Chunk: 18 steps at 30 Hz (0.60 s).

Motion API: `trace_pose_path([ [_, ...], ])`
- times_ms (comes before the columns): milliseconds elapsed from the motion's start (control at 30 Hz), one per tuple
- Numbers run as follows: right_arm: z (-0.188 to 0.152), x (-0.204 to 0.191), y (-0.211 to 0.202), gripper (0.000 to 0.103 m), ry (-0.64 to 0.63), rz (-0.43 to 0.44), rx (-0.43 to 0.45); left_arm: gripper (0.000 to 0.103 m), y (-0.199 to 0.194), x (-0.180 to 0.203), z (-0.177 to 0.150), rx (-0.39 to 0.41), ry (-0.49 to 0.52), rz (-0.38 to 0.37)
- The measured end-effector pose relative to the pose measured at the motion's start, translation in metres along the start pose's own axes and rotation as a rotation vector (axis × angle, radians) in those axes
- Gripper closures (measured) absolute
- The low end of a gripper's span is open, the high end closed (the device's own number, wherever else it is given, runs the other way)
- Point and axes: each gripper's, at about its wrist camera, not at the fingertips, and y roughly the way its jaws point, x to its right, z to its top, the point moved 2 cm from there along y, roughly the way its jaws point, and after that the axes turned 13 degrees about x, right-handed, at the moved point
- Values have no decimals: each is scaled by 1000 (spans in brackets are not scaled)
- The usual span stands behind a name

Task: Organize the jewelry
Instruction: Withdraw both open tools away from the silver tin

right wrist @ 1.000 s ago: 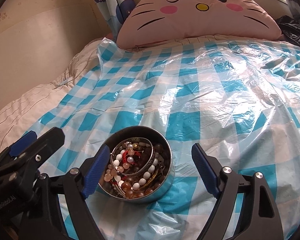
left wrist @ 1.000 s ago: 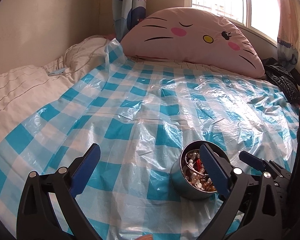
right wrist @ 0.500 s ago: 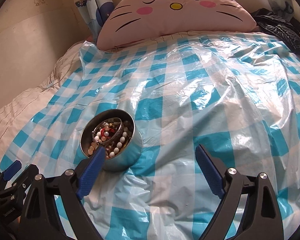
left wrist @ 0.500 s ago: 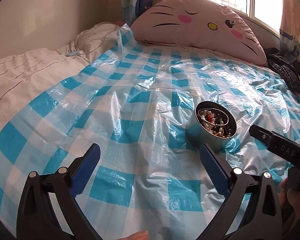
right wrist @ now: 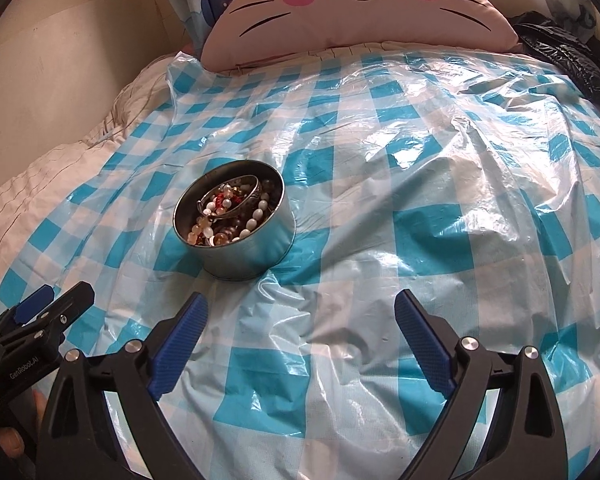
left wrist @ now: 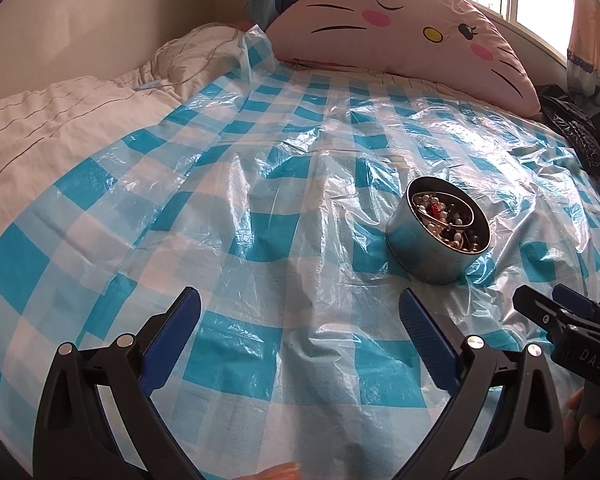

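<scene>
One round metal tin (right wrist: 246, 254) upright, heaped with beaded jewelry (right wrist: 230, 216).

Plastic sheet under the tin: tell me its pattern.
The plastic sheet has a blue-and-white check pattern, clearest in the right wrist view.

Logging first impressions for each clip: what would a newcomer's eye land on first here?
The round metal tin heaped with beaded jewelry sits alone on the shiny blue-and-white checked plastic sheet covering the bed. Behind it, a big pink cat-face pillow lies under the window. Both tools, left and right, are open and empty, short of the tin.
</scene>
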Motion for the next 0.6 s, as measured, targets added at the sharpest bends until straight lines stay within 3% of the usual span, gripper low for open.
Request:
trace_pose_path([
  [267, -7, 13, 11, 11, 22, -50, -44, 8, 33, -11, -7, -52, 42, 40],
  [333, -10, 14, 16, 9, 19, -65, -72, 8, 47, -17, -16, -108, 39, 73],
  [400, -14, 14, 22, 9, 11, -75, -102, 7, 60, -22, -24, -168, 10, 55],
  [600, -23, 9, 30, 7, -29, -104, -138, 7, 65, -24, -29, -175, 9, 51],
])
